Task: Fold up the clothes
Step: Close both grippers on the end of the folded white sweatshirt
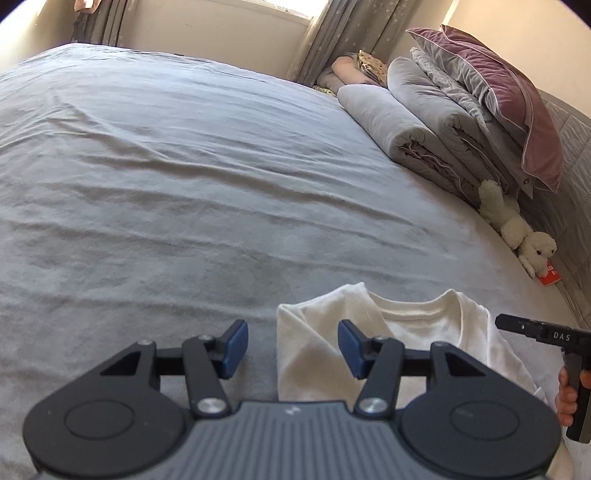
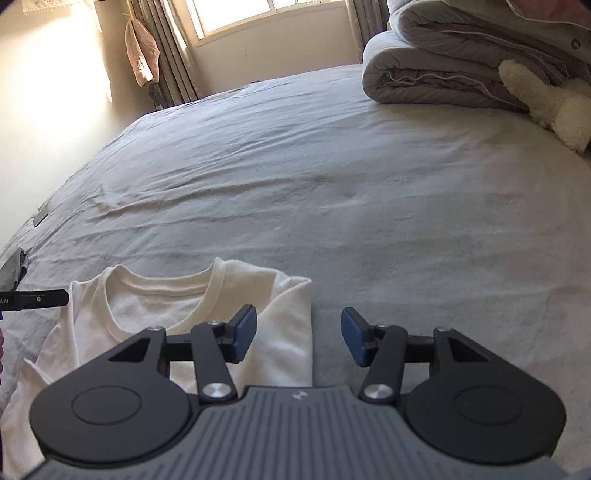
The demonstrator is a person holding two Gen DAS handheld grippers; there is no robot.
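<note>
"DAS" reads on the right gripper (image 1: 517, 326); both it and the left gripper (image 1: 292, 349) gape empty above the folded white T-shirt (image 2: 273, 332) on the bed (image 1: 184, 184).

A big bed with soft things piled at one side

The grey bed (image 1: 166, 177) is wrinkly. Rolled grey blankets (image 1: 424, 125) lie by a purple pillow (image 1: 509, 96). A white fluffy toy (image 1: 517, 225) lies beside them, near a small red thing (image 1: 549, 276). Curtains (image 1: 351, 33) hang by the sunny window (image 2: 258, 14).
</note>
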